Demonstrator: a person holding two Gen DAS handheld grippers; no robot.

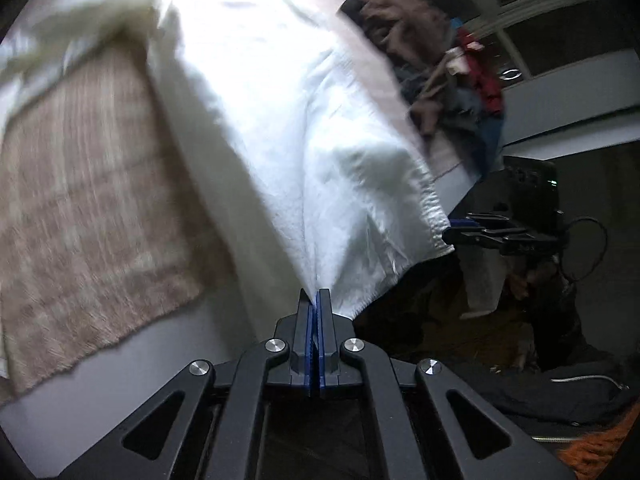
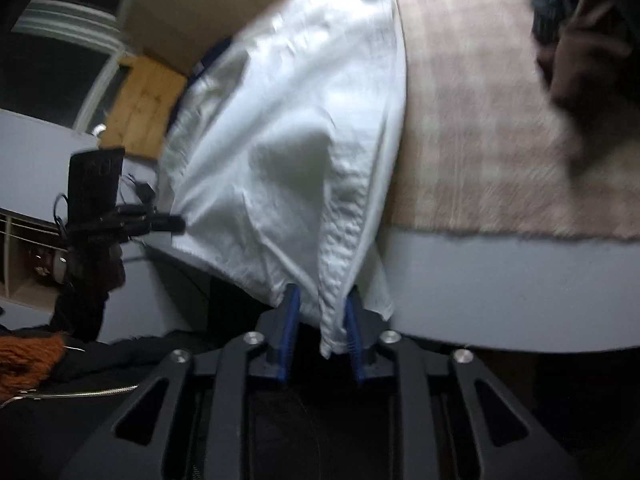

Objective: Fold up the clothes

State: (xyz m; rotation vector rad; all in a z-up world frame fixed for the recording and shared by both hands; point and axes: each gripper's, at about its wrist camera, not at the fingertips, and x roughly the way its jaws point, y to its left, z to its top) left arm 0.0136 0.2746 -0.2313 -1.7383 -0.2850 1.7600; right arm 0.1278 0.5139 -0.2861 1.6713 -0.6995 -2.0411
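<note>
A white garment (image 1: pixel 288 132) with a gathered elastic hem lies over a table's near edge. My left gripper (image 1: pixel 317 294) is shut on a pinch of its cloth, the blue pads pressed together. In the left wrist view my right gripper (image 1: pixel 450 236) meets the garment's hem corner at the right. In the right wrist view the white garment (image 2: pixel 280 152) drapes over my right gripper (image 2: pixel 322 300). Its blue pads stand slightly apart with the bunched hem gripped between them. My left gripper (image 2: pixel 176 224) holds the garment's far left edge, so the cloth spans between both grippers.
A beige woven mat (image 1: pixel 92 200) (image 2: pixel 480 140) covers the white table (image 2: pixel 500 280) beside the garment. A pile of dark and red clothes (image 1: pixel 432 60) sits at the back. Orange furry fabric (image 2: pixel 24 356) and dark clothing lie below the table edge. Wooden boards (image 2: pixel 140 108) stand behind.
</note>
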